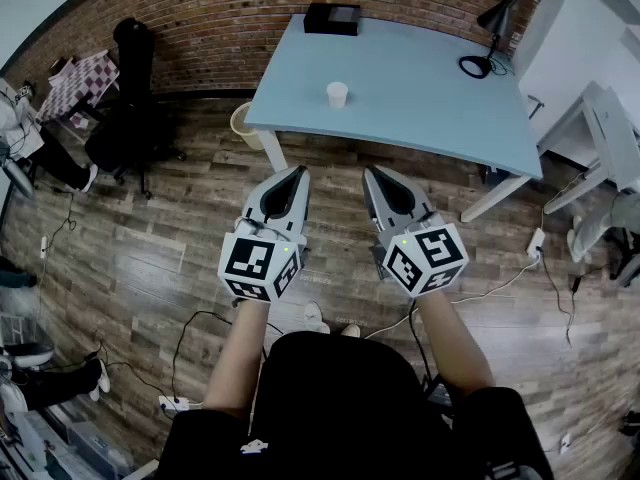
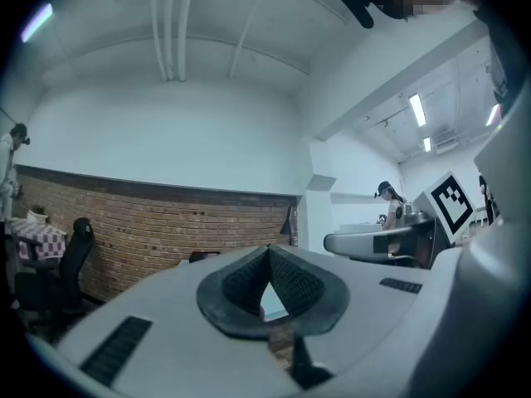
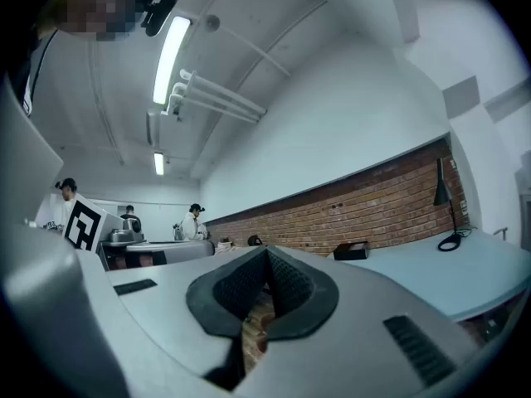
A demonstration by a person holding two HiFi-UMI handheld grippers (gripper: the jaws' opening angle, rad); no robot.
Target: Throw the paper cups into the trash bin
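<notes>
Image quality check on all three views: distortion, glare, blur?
Head view: strong fisheye, the table edges bow; light is even and the cup is sharp. Left gripper view: dark vignette at the corners, and the left gripper looks slightly soft close to the lens. Right gripper view: same vignette, strip light blown out, brick wall sharp.
</notes>
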